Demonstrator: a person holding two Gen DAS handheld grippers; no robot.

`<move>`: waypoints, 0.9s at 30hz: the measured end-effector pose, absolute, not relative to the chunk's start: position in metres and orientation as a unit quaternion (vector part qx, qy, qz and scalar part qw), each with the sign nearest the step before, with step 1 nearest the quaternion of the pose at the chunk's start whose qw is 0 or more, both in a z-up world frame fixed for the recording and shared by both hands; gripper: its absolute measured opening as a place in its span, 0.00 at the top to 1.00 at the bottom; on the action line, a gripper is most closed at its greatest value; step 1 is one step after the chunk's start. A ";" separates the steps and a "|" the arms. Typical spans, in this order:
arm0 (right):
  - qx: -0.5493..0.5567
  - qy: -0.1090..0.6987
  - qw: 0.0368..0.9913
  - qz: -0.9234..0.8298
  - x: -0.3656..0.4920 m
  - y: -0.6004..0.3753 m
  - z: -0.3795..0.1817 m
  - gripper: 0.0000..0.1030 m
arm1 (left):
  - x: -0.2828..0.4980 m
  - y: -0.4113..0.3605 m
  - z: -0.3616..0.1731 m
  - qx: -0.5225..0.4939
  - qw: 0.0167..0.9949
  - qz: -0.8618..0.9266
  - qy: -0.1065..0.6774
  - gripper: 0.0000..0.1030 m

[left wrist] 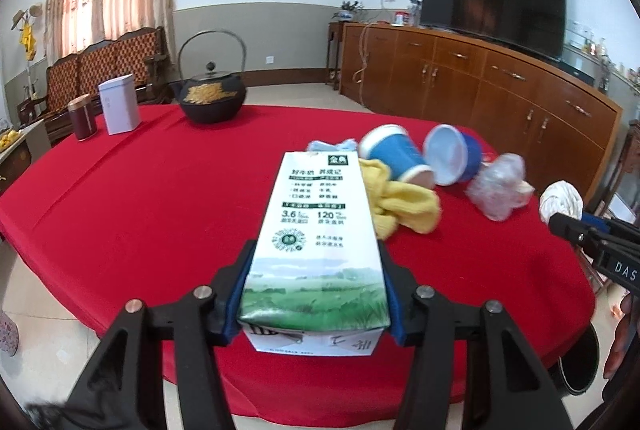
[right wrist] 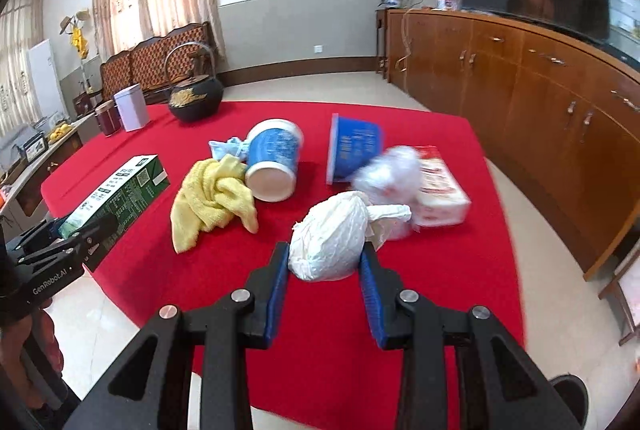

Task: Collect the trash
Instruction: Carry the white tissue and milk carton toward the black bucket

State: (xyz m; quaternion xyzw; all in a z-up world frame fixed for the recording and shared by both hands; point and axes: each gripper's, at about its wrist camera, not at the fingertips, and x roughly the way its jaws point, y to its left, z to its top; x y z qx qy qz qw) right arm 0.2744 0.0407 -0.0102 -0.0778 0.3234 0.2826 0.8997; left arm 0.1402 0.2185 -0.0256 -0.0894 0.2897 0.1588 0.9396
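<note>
My left gripper (left wrist: 316,282) is shut on a green-and-white milk carton (left wrist: 316,230) and holds it above the near edge of the red table (left wrist: 160,190); it also shows in the right wrist view (right wrist: 116,194). My right gripper (right wrist: 325,262) is shut on a crumpled white paper ball (right wrist: 330,234), held over the table's near part. On the table lie a yellow cloth (right wrist: 212,198), two tipped blue cups (right wrist: 274,160) (right wrist: 352,146), a crumpled clear plastic wrapper (right wrist: 390,170), a pale blue wad (right wrist: 226,148) and a red-and-white tissue pack (right wrist: 440,186).
At the table's far end stand a black iron teapot (left wrist: 212,98), a white tin (left wrist: 119,104) and a dark red jar (left wrist: 82,116). A dark bin (right wrist: 570,396) stands on the floor at the lower right. A long wooden sideboard (right wrist: 520,86) with a TV lines the right wall.
</note>
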 end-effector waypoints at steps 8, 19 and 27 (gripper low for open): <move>-0.062 0.317 0.917 0.233 0.256 -0.030 0.003 0.65 | 0.136 0.171 -0.015 -0.078 0.949 0.110 0.284 0.46; -0.035 0.316 0.936 0.149 0.234 -0.135 0.012 0.65 | 0.148 0.090 -0.002 -0.052 0.959 0.028 0.277 0.46; -0.017 0.315 0.944 0.098 0.214 -0.199 0.015 0.65 | 0.154 0.042 0.004 -0.033 0.961 -0.024 0.273 0.46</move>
